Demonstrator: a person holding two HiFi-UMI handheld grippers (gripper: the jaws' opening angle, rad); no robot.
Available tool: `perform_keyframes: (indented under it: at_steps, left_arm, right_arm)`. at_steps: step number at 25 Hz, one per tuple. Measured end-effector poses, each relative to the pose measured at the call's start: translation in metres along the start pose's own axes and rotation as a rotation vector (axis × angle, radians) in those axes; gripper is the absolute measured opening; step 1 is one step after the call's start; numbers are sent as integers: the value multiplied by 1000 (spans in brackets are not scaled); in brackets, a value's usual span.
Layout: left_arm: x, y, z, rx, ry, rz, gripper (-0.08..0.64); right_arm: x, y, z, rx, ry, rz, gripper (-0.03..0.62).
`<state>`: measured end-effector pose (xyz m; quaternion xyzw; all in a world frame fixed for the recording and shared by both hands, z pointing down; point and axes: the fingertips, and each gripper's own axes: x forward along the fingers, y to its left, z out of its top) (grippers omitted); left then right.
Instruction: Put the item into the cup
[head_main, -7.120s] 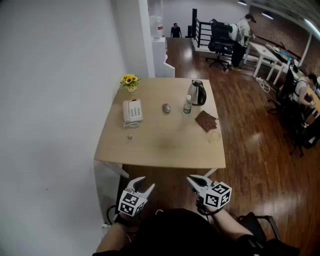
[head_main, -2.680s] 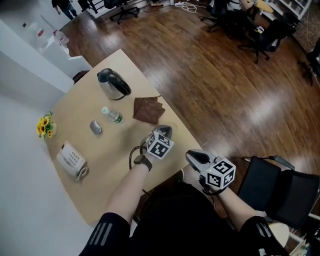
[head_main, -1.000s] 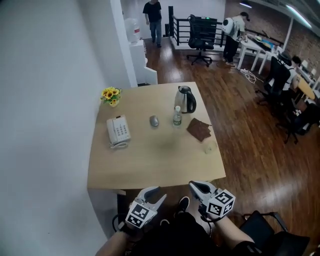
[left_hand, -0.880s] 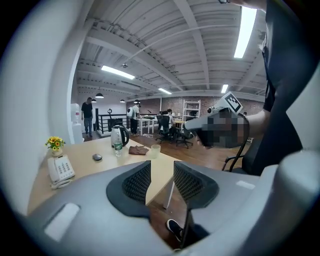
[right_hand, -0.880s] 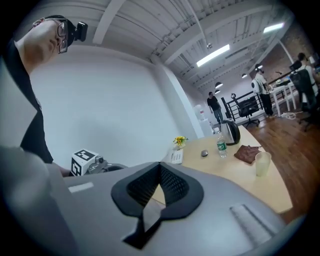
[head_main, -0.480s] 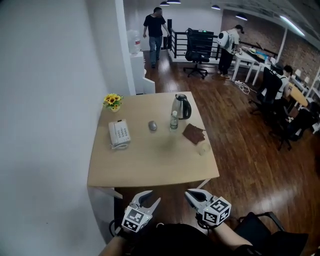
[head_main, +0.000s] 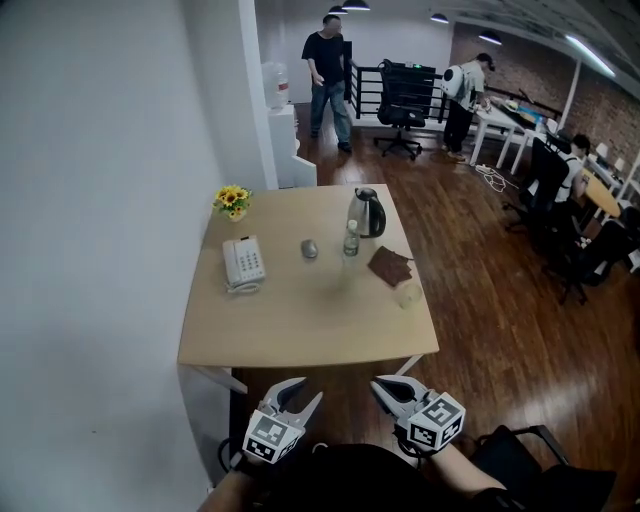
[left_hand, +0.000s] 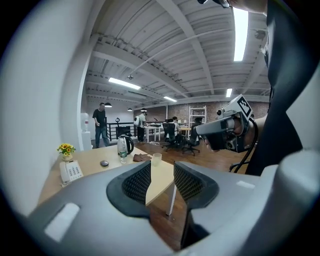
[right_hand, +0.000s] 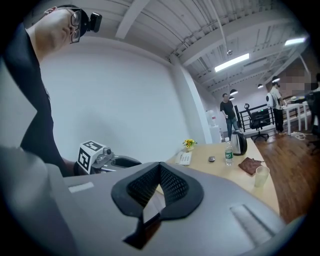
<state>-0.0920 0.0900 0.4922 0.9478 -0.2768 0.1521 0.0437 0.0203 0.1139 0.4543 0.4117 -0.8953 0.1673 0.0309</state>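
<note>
A translucent cup (head_main: 408, 295) stands near the right edge of the wooden table (head_main: 300, 330), just in front of a brown cloth (head_main: 389, 265). Behind them are a water bottle (head_main: 351, 240), a kettle (head_main: 366, 212) and a grey mouse (head_main: 309, 248). Both grippers hang short of the table's near edge, close to my body. My left gripper (head_main: 297, 392) is open with nothing between its jaws. My right gripper (head_main: 385, 384) has its tips together, holding nothing. The cup (left_hand: 156, 159) shows above the left jaws, and the cup (right_hand: 260, 176) sits far right in the right gripper view.
A white phone (head_main: 243, 262) and a small pot of yellow flowers (head_main: 233, 200) sit on the table's left side, next to the white wall. A person in black (head_main: 328, 70) stands beyond the table. Office chairs, desks and other people fill the right of the room.
The left gripper, out over the table by the cup earlier, is back at my body. Over the last second both grippers hold still, and the person in black has walked closer.
</note>
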Motion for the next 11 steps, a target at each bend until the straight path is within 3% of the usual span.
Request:
perform_keyframes:
  at_steps: [11]
  left_arm:
    - [-12,-13,3,-5,-4,-7,138]
  right_arm:
    - [-13,10,0,-4,-17,4,8]
